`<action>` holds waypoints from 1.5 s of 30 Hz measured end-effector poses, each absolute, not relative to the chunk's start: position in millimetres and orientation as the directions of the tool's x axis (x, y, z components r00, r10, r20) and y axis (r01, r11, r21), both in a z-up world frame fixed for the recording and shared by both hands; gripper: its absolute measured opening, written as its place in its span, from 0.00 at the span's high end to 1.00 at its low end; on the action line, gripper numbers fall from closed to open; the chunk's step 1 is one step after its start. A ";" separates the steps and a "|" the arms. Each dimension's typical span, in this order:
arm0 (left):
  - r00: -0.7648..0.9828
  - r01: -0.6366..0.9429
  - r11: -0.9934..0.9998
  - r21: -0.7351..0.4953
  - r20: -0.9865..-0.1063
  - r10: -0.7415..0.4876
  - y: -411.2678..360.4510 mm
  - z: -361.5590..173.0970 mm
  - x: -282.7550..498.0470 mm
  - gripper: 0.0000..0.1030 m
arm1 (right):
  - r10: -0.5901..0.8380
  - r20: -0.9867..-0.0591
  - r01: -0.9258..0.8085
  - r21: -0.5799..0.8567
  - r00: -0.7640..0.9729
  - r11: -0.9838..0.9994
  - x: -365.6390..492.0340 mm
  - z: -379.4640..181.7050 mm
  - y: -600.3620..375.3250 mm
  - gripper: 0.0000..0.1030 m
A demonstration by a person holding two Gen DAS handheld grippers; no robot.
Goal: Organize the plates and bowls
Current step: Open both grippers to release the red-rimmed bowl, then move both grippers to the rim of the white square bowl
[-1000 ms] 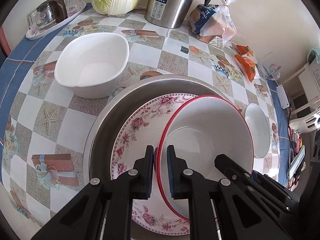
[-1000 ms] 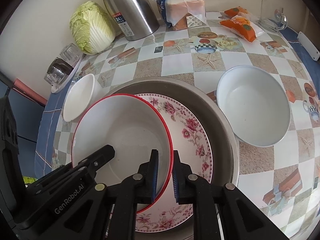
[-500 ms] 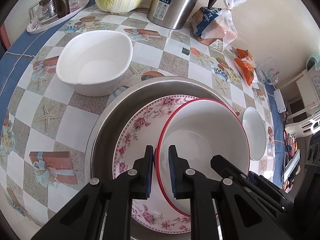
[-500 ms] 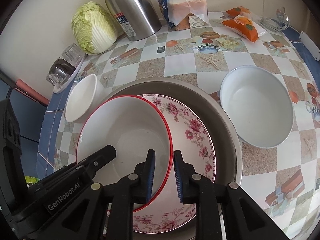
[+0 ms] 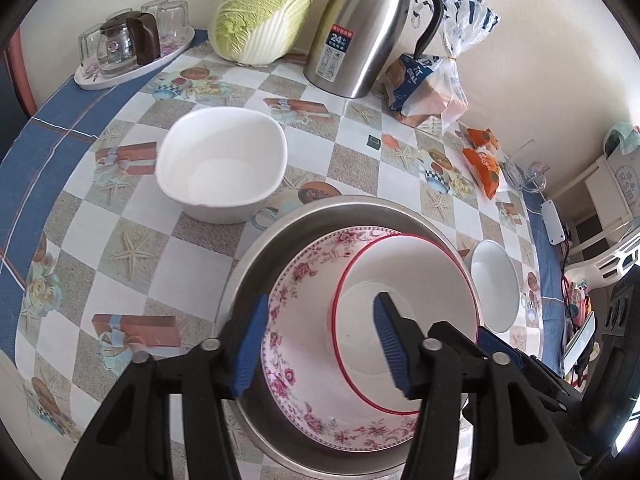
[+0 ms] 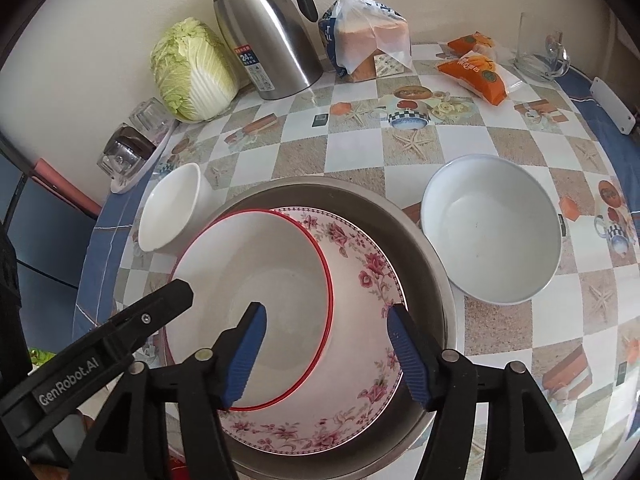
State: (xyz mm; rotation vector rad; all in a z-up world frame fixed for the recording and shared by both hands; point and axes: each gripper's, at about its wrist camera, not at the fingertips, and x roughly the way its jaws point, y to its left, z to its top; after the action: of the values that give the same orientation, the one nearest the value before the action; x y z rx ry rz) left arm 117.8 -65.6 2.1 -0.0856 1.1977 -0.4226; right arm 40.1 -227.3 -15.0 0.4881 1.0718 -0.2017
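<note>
I'm letting go: the left tongs [image 5: 318,338] and right tongs [image 6: 326,344] have just been opening and are standing wide, each straddling a rim of the red-rimmed bowl [image 6: 256,304] without pressing it. It's sitting in the floral plate [image 6: 360,280], inside the steel basin [image 6: 436,280]. Nesting looks done; next I'm judging a lift clear, then the white bowl [image 6: 490,240] on the tabletop [image 6: 500,328], with open room around it.

Glazed ware, brushed steel, printed oilcloth

Red-rimmed bowl [image 6: 256,280] and floral plate [image 6: 360,360] look glossy ceramic; the basin [image 6: 432,280] is dull brushed metal; the desk [image 5: 120,240] wears smooth printed plastic cloth; the jug [image 5: 356,36] is satin steel.
</note>
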 end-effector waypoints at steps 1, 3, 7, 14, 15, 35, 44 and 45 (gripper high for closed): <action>0.303 0.268 0.921 -0.283 -0.883 -0.359 -64.0 3.5 117.8 0.28 | 0.072 -0.877 0.387 0.281 0.474 0.878 39.5 -14.1 -227.0 0.31; 0.318 0.260 0.925 -0.277 -0.880 -0.353 -60.6 6.3 117.8 0.26 | 0.067 -0.875 0.384 0.278 0.480 0.880 38.5 -12.5 -226.7 0.25; 0.343 0.245 0.935 -0.255 -0.880 -0.330 -55.7 8.9 117.9 0.26 | 0.055 -0.874 0.382 0.267 0.482 0.885 36.8 -12.1 -226.7 0.14; 0.378 0.216 0.954 -0.209 -0.883 -0.279 -46.5 6.5 121.5 0.14 | 0.044 -0.874 0.375 0.253 0.484 0.892 36.3 -13.2 -224.6 0.01; 0.383 0.211 0.955 -0.206 -0.882 -0.275 -44.9 6.6 122.1 0.14 | 0.043 -0.872 0.373 0.252 0.487 0.893 36.1 -12.9 -224.1 0.00; 0.515 0.136 0.981 -0.141 -0.835 -0.191 -9.3 7.1 144.7 0.03 | -0.054 -0.818 0.381 0.206 0.572 0.901 36.5 -1.3 -209.2 0.00; 0.541 0.051 0.986 -0.161 -0.825 -0.163 16.8 -2.9 162.1 0.03 | -0.054 -0.808 0.359 0.200 0.587 0.912 45.0 6.0 -188.8 0.00; 0.542 0.046 0.986 -0.161 -0.825 -0.160 18.1 -3.6 163.0 0.03 | -0.058 -0.811 0.356 0.189 0.582 0.915 46.8 5.7 -185.8 0.00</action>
State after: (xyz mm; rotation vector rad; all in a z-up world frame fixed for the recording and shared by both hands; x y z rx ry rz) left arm 163.0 18.1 -3.6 -0.1249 0.9909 -0.1229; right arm 46.8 -185.8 5.7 0.3516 0.9225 -0.2475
